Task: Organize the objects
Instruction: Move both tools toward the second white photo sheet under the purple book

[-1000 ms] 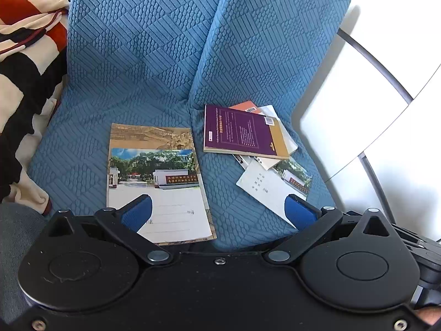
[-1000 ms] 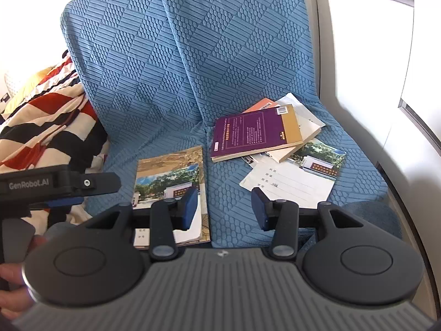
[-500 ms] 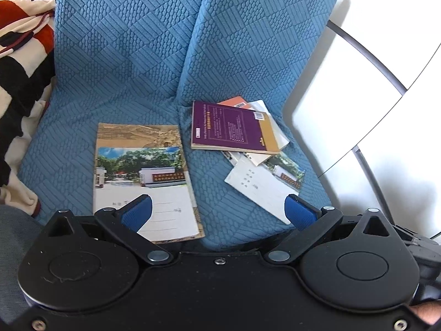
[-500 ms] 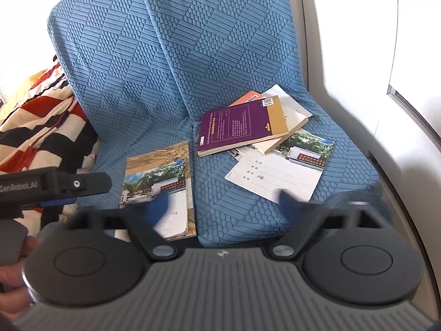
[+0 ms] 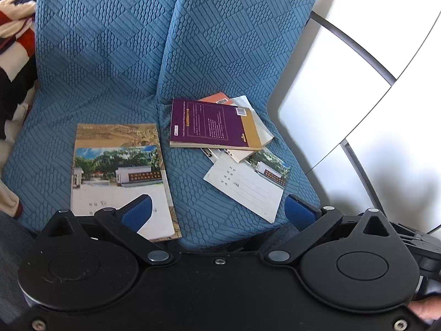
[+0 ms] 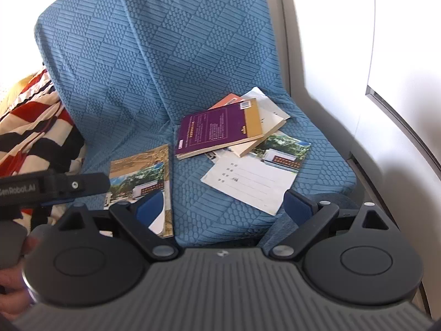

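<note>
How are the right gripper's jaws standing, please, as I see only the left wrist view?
Observer: The right gripper has just been opening its jaws; they stand wide apart with nothing between them.
Operator: Thank you. Does my left gripper show from there?
Observer: Yes, the left gripper shows side-on at the right wrist view's left edge, in front of the striped blanket.
Operator: Is anyone's hand visible?
Observer: A hand shows in the lower left corner.

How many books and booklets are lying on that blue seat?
6 visible: two stacked booklets on the left cushion; on the right cushion a purple book atop an orange one and a cream one, with a photo-cover booklet in front. More may be hidden underneath.
</note>
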A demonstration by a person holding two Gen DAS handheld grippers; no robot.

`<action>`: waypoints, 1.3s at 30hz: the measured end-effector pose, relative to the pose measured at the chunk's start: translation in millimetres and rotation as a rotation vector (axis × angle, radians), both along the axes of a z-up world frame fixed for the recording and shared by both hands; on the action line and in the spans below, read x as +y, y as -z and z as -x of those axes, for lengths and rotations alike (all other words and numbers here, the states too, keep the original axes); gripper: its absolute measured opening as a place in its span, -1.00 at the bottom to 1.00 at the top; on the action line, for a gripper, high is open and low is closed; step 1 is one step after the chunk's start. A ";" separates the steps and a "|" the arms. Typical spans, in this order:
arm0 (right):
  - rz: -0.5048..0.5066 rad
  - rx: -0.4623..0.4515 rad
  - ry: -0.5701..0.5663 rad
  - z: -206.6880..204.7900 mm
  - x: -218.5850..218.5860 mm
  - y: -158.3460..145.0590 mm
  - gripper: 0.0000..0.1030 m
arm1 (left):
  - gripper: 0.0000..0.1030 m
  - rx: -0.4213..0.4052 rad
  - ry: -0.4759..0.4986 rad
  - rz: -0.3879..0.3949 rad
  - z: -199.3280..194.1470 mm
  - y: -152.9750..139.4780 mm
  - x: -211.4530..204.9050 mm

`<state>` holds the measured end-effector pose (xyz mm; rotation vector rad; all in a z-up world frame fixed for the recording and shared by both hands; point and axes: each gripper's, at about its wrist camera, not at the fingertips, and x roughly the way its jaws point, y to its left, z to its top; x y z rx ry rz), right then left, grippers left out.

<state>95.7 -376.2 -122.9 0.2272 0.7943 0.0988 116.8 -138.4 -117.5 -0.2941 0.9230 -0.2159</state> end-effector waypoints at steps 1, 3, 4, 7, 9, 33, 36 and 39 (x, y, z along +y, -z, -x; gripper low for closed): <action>-0.002 0.000 0.005 0.1 -2.2 0.9 0.85 | 0.99 0.003 -0.003 0.004 0.0 1.1 -0.1; -0.007 0.002 0.013 0.3 -6.4 3.9 0.85 | 0.99 0.007 -0.007 -0.003 -0.5 2.8 -1.4; -0.009 0.002 0.016 0.3 -8.2 5.3 0.85 | 0.99 0.006 -0.007 -0.009 -0.6 3.7 -2.6; -0.012 0.001 0.024 0.5 -12.8 11.0 0.85 | 0.99 0.009 -0.002 -0.024 -2.4 7.3 -7.5; -0.011 0.005 0.026 -0.5 -15.5 16.1 0.85 | 0.99 0.017 0.007 -0.026 -4.5 10.1 -12.0; -0.005 0.015 0.082 -20.4 -57.0 59.2 0.85 | 0.99 0.040 -0.001 -0.127 -34.4 47.1 -54.8; -0.002 0.021 0.088 -25.9 -58.4 66.1 0.85 | 0.99 0.059 0.014 -0.119 -40.7 55.8 -60.1; -0.005 0.028 0.093 -31.2 -60.1 73.6 0.85 | 0.99 0.083 0.027 -0.125 -46.9 64.6 -65.6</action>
